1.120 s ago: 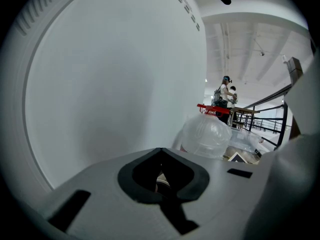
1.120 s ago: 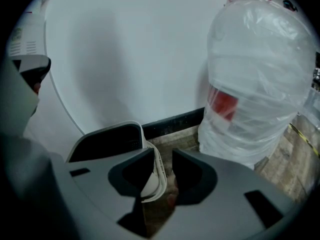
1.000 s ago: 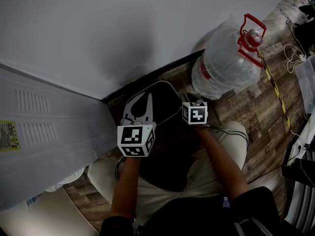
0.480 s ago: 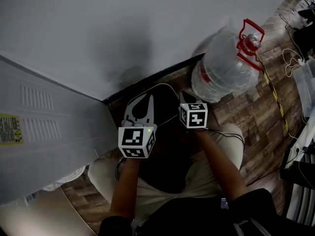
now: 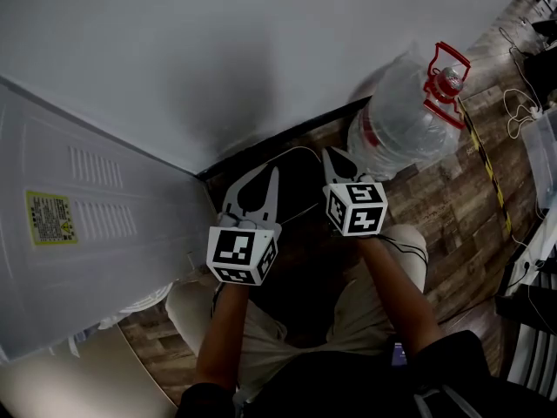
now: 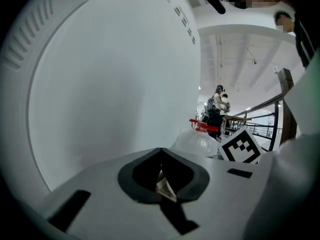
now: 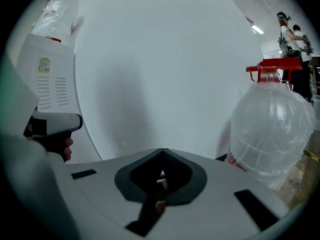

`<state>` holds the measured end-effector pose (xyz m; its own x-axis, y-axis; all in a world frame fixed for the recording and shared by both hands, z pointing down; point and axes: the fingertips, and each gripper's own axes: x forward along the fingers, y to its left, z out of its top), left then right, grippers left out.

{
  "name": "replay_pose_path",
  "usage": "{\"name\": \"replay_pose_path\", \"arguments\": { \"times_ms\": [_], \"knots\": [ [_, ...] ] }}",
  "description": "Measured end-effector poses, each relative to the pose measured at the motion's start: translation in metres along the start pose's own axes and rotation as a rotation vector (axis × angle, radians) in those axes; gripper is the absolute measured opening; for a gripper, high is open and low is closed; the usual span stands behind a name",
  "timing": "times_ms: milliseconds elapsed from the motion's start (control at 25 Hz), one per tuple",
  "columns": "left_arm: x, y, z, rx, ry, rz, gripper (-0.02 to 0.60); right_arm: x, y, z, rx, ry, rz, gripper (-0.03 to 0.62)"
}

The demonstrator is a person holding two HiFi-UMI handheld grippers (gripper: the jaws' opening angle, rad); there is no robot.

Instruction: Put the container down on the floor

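Since the big clear container [image 5: 402, 120] already stands upright on the floor [image 5: 452, 198], it sits far and to the right of both grippers. The right gripper [image 5: 334, 156] is nearer, and its jaws have just closed on nothing. The left gripper [image 5: 271, 175] has its jaws together and is empty too. I cannot tell if water is inside the container.

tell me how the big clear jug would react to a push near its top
Tall and rounded, the water jug would probably rock or tip rather than slide on the wood floor. Its thin clear wall likely flexes. The red handle seems the surest grip.
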<state>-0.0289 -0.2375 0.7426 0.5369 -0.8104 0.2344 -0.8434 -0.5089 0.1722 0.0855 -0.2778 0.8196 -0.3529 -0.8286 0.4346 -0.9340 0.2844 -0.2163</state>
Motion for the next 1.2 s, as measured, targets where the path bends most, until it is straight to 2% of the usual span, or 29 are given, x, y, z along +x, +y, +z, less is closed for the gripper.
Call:
{"name": "replay_pose_path", "arguments": {
  "times_ms": [200, 440, 720, 1200],
  "knots": [
    [-0.022, -0.003, 0.049, -0.019, -0.006, 0.033, 0.017, -0.026, 0.031, 0.053, -0.018, -0.034, 0.042, 0.028],
    [-0.050, -0.011, 0.125, -0.031, -0.003, 0.044, 0.017, -0.067, 0.062, 0.130, -0.020, -0.038, 0.077, 0.029],
    [-0.077, -0.019, 0.212, -0.074, 0.002, 0.065, 0.016, -0.114, 0.087, 0.224, -0.015, -0.052, 0.085, 0.028],
    [-0.104, -0.059, 0.373, -0.083, 0.003, 0.032, 0.017, -0.204, 0.123, 0.378, -0.010, -0.065, 0.092, 0.029]
  ]
}}
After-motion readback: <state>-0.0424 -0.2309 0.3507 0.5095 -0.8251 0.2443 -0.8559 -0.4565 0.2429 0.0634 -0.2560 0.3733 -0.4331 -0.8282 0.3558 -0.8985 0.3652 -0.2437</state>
